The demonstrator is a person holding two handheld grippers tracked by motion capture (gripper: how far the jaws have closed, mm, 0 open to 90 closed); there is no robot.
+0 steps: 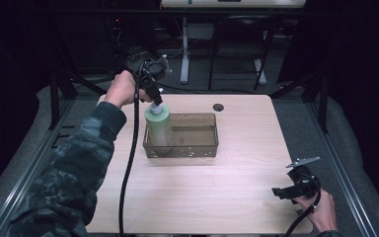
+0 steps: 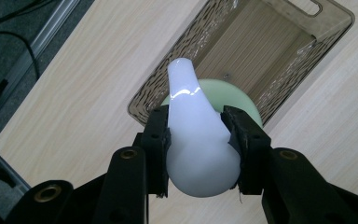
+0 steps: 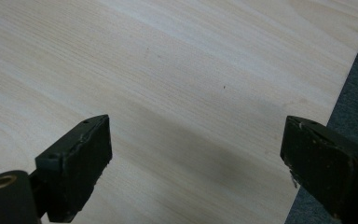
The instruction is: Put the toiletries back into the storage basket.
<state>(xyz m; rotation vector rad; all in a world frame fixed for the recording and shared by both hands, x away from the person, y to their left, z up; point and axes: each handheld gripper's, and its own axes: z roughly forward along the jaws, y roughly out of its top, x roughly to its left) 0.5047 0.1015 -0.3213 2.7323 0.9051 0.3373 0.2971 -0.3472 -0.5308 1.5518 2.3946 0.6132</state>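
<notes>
A pale green bottle (image 1: 158, 126) with a white pump top (image 2: 193, 135) stands upright at the left end of a clear brown plastic bin (image 1: 197, 147). My left gripper (image 1: 153, 96) comes down from above and is shut on the white pump top, one black pad on each side of it (image 2: 161, 140). The green bottle shoulder (image 2: 242, 93) peeks out behind the pump, over the bin's corner. My right gripper (image 1: 281, 192) rests near the table's front right corner, jaws wide apart above bare wood (image 3: 196, 154), nothing between them.
The light wooden table (image 1: 237, 197) has a small dark hole (image 1: 218, 107) near its back edge. Black frame legs and cables stand behind the table. A black cable (image 1: 128, 168) trails from the left gripper across the table's left side.
</notes>
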